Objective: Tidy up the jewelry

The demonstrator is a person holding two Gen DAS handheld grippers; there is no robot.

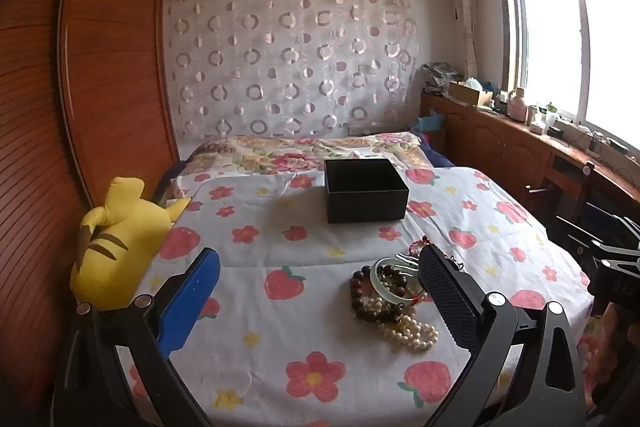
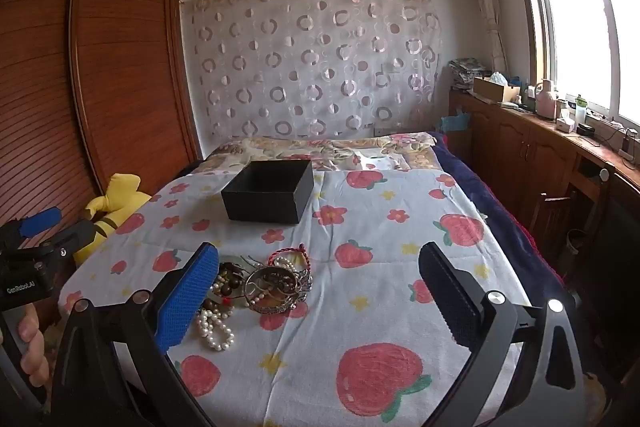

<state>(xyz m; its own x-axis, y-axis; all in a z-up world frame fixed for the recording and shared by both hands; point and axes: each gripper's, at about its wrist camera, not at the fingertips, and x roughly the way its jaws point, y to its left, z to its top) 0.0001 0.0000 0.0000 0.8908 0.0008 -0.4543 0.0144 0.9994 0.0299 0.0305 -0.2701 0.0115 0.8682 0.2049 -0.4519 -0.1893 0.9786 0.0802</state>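
A heap of jewelry [image 1: 394,297] lies on the strawberry-print bedspread [image 1: 280,227]: dark wooden beads, white pearls, a pale green bangle and a red cord. In the right wrist view the same jewelry heap [image 2: 256,287] also shows metal bangles. Behind it stands an open black box [image 1: 366,190], empty as far as I see, the same black box [image 2: 269,191] farther left in the other view. My left gripper [image 1: 320,291] is open above the bed, with the heap beside its right finger. My right gripper [image 2: 320,291] is open too, the heap next to its left finger. Neither touches anything.
A yellow plush toy [image 1: 116,239] lies at the bed's left edge beside the wooden wardrobe [image 1: 108,67]. A wooden cabinet [image 2: 532,151] with clutter runs under the window on the right. A hand [image 2: 32,347] holds the left gripper's handle.
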